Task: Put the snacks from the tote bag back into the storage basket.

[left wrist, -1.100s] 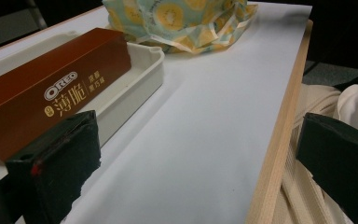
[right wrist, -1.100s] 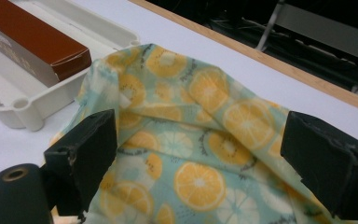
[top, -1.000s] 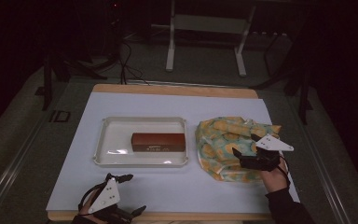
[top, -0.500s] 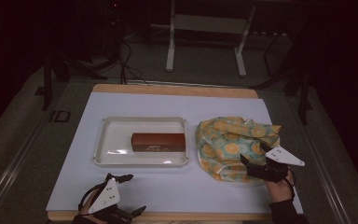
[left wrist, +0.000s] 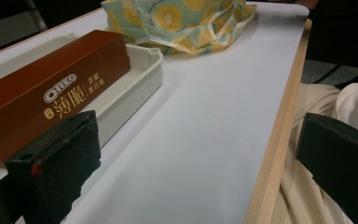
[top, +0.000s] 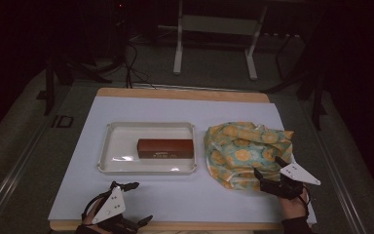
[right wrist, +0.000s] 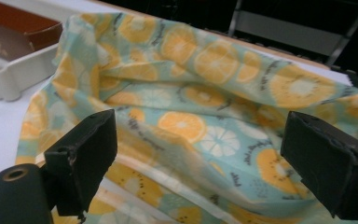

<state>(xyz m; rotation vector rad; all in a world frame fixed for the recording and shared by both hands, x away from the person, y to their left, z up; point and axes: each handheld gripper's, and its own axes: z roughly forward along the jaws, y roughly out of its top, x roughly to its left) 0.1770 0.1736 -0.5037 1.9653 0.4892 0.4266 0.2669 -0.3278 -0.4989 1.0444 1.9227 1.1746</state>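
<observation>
room: dark, white mat (top: 175, 195) on the table
step: looks like grabbing the bag (top: 246, 151) right of the tray (top: 107, 161); I'd pinch a fold near the edge
right claw (top: 271, 174): wide open, at the bag's near edge
left claw (top: 129, 202): open, holds nothing
box (top: 165, 148): in tray

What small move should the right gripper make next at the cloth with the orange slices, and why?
Probably ease the right gripper forward and shut it on the near edge of the crumpled orange-slice-patterned cloth. Its jaws stand wide open with the fabric's folded hem between them, nothing gripped yet. The left gripper rests open near the table's front edge, away from the cloth.
</observation>
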